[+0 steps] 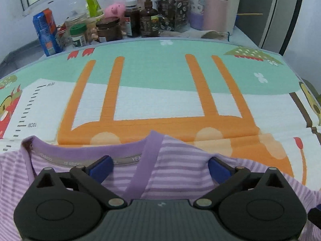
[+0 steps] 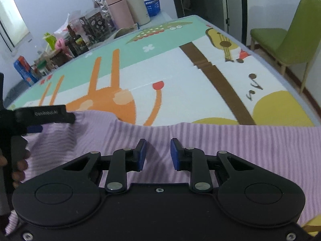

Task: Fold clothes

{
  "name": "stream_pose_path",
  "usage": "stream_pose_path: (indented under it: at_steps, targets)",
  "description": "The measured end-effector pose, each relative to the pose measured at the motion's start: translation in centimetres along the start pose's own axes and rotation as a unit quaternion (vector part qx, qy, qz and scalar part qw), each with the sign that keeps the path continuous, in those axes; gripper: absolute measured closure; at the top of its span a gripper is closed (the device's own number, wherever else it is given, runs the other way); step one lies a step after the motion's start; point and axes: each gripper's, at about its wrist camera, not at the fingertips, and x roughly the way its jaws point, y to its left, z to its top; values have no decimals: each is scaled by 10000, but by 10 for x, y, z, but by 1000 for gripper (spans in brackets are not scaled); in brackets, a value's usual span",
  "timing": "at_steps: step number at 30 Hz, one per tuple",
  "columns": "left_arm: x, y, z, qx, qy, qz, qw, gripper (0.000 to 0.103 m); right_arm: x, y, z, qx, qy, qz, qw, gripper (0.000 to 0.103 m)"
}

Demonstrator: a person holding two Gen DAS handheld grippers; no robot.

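The garment under inspection is a purple striped shirt [image 1: 180,172] lying on the near part of a cartoon-printed play mat [image 1: 160,100]. Its solid purple neckband [image 1: 90,152] faces away from the camera, and one side of the shirt is folded over across the collar opening.

The left gripper [image 1: 158,168] is pointed steeply down over the collar area. Its blue pads [image 1: 100,167] stand wide apart, one on either side of the folded-over neckband. Neither pad presses on the cloth; nothing is clamped.

The right gripper [image 2: 158,154] hangs over a flatter stretch of the same shirt [image 2: 220,146], which runs across the whole lower width of that view. Its pads are partly drawn together with a clear gap between them (purple fabric shows through the gap), and they pinch nothing.

In the right wrist view, the left gripper [image 2: 40,118] appears at the left edge over the shirt, with a hand [image 2: 18,166] on its handle.

At the far edge of the mat stand crowded jars and bottles [image 1: 130,24] and a pink flask [image 1: 215,8]. A green chair [image 2: 286,40] stands beside the table.
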Motion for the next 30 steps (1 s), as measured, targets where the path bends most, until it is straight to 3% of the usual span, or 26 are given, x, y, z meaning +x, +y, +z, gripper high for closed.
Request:
stream_pose_path:
  at_steps: [9, 24, 30]
  targets:
    - [1, 11, 4, -161, -56, 247, 9995, 0, -8, -5, -4, -201, -32, -387, 9990, 78]
    - [3, 25, 6, -504, -82, 468, 9976, 0, -25, -52, -6, 512, -169, -586, 9968, 78]
    - [4, 24, 7, -534, -80, 494, 9973, 0, -29, -64, -8, 624, -150, -864, 9942, 87]
